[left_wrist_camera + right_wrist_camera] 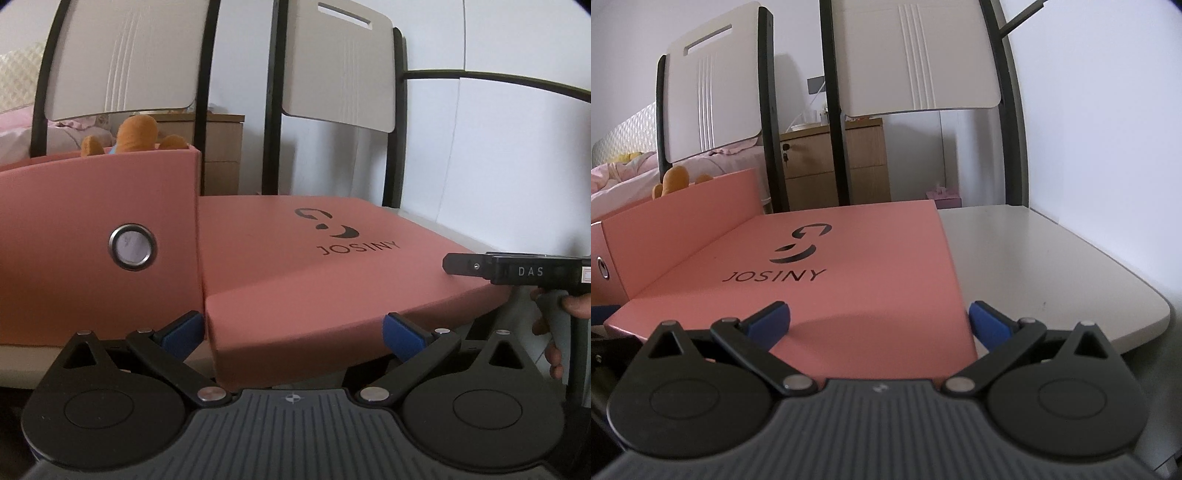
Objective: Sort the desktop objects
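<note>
Left gripper [293,334] spread wide before pink JOSINY lid [314,258].

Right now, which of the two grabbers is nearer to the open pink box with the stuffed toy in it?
Left. The left gripper is at the lid's corner right beside the open box; the right gripper is at the lid's far side, jaws open.

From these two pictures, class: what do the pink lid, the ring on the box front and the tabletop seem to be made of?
Pink lid: likely matte card, with flat colour, crisp folded edges and a printed logo.
Ring on the pink box: probably polished metal, shiny silver rim.
Tabletop: smooth pale laminate or painted board, soft sheen; cannot tell which.
</note>
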Tool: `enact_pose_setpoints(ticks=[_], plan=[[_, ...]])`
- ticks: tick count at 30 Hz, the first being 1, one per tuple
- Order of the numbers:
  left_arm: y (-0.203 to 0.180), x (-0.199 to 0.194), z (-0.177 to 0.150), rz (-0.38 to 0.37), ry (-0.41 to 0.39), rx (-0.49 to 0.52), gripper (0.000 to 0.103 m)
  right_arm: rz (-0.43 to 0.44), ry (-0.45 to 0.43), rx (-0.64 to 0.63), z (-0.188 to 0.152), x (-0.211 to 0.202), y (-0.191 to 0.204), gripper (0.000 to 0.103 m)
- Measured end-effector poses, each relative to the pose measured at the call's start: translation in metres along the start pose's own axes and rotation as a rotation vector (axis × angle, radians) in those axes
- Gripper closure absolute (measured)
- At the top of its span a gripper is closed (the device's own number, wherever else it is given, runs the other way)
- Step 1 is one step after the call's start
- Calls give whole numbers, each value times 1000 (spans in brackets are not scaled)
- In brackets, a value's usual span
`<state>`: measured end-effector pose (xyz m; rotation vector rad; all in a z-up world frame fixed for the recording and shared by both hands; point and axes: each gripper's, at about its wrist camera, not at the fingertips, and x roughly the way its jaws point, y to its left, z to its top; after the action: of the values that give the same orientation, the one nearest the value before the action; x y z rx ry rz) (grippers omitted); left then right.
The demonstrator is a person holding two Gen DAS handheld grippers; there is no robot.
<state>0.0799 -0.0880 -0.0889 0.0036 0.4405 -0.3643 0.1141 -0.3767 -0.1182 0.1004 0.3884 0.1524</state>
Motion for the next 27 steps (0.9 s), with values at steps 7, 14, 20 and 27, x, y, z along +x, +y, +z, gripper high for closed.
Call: enact_pose_setpoints(ticks=[7, 14, 20, 27], plan=[[-3, 2, 3, 20, 9, -10, 0, 5, -8, -11, -2, -5, -1, 0], [-5, -8, 0, 3, 11, 7, 0, 55, -8, 22, -5, -20, -10, 0], [-10, -20, -7, -8, 10, 19, 0, 86, -18, 17, -12, -37, -12, 0], [-12, -36, -8, -20, 25, -14, 0, 104, -46, 47, -24, -61, -10, 0]])
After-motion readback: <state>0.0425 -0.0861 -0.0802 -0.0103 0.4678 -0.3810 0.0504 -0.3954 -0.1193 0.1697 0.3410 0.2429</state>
